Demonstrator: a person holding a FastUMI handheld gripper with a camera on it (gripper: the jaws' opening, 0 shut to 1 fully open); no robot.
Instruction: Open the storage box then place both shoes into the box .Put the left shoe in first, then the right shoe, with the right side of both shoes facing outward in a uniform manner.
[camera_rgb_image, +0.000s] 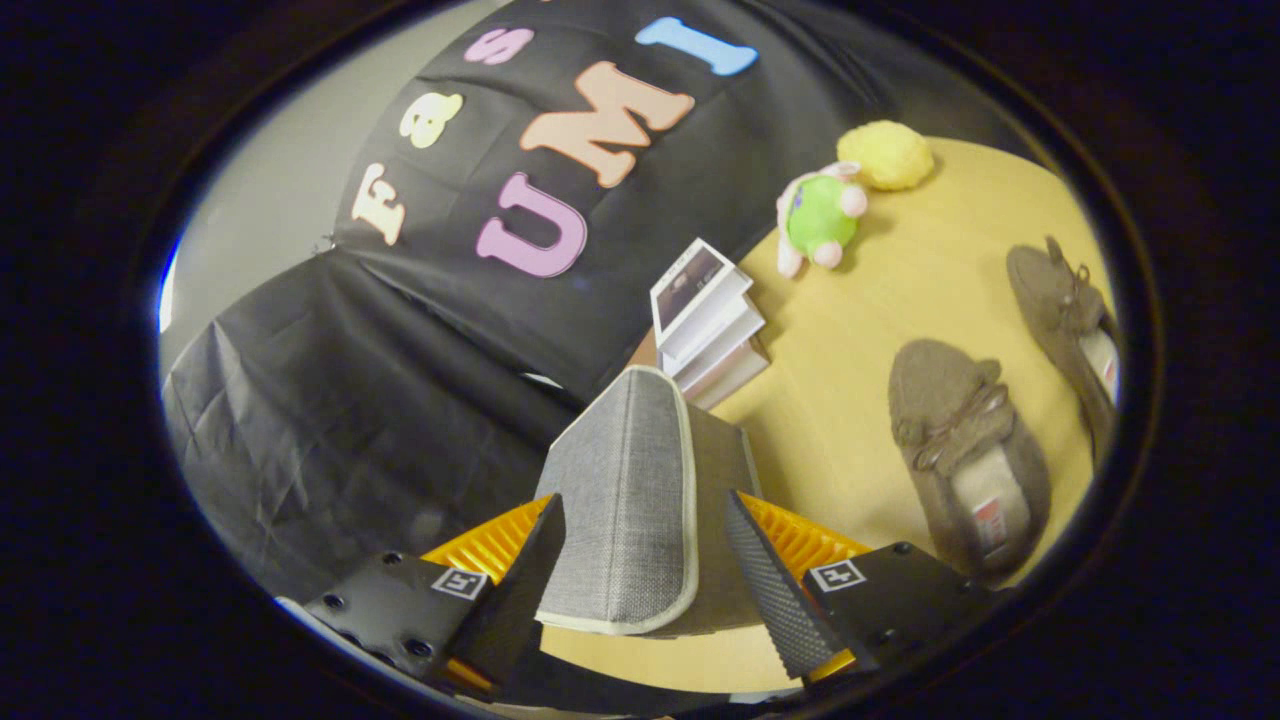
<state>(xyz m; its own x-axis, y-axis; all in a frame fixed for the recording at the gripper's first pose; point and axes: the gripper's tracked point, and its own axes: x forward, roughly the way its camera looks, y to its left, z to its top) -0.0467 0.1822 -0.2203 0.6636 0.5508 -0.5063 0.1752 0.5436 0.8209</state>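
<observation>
- The opening step is judged to be under way: a grey woven-fabric flap with pale piping, the storage box lid (625, 500), is seen raised between the fingers of the gripper (640, 570).
- The grey fabric body of the storage box (722, 470) is glimpsed just behind that lid, on the right-hand side of it.
- The fingers are spread moderately, one on each side of the lid. The left finger appears to lie against the fabric's edge, while a sliver of gap is seen at the right finger, so a firm pinch cannot be confirmed; whether the flap is truly held cannot be told.
- Nothing has been packed yet, as far as can be seen: both shoes are lying on the yellow tabletop (900, 300).
- The nearer brown suede moccasin with a bow (965, 460) is found to the right of the fingers, just beyond the right fingertip, its opening turned upward.
- The second brown suede moccasin (1070, 320) is placed further right and further ahead, apart from the first.
- Which one is the left shoe cannot be settled from here.
- Beyond the box, a stack of white books (710, 325), a green-and-pink plush toy (820, 215) and a yellow fluffy ball (885, 155) are noted, well ahead of the fingers.
- Left to do, by this reading: the lid to be folded fully back, then both shoes to be loaded in order.
</observation>
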